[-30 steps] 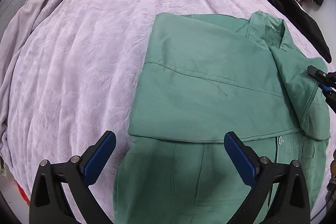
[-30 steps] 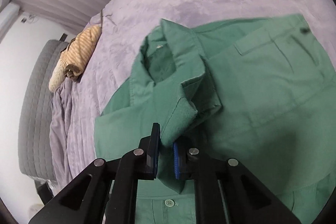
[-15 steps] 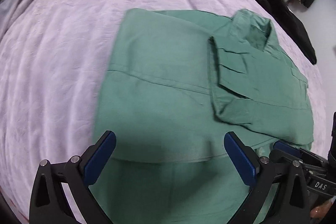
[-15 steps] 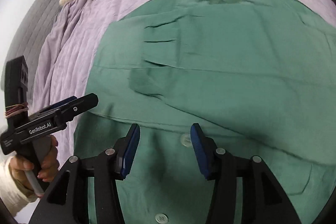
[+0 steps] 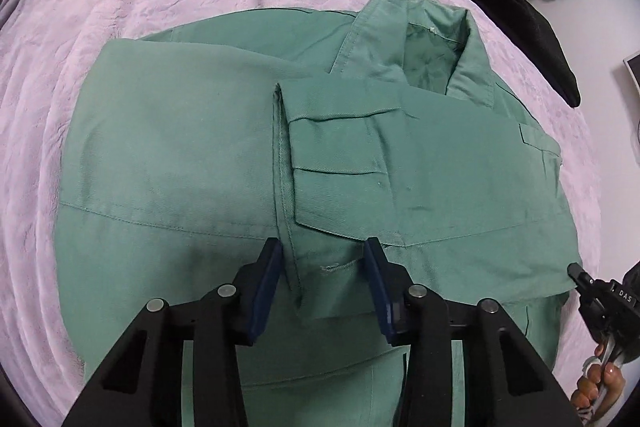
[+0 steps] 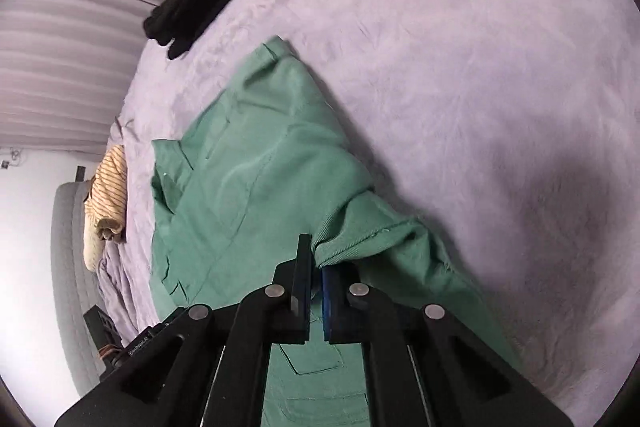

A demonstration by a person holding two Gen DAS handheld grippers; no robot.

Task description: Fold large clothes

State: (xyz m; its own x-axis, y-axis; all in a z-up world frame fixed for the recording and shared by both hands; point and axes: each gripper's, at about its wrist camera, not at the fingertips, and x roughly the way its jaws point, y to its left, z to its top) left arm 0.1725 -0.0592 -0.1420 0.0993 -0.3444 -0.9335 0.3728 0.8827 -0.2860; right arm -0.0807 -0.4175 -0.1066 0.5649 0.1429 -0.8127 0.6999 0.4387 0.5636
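Two garments flank green jacket [image 5: 192,147]: black [image 5: 520,15], striped [image 6: 110,187].

The black left gripper with blue pads [image 5: 323,277] has just been narrowing astride a cuff, while the black right gripper [image 6: 316,269] is clamped on fabric.

Left wrist view looks steeply down, close; right wrist view rolled sideways, close — both share the green jacket [image 5: 208,163] [image 6: 256,187].

Lettering "DAS" — white on black, on the body of the right gripper [image 5: 576,273] at the lower right edge of the left wrist view. Partial print on the left gripper's [image 6: 138,341] body — too small to read.
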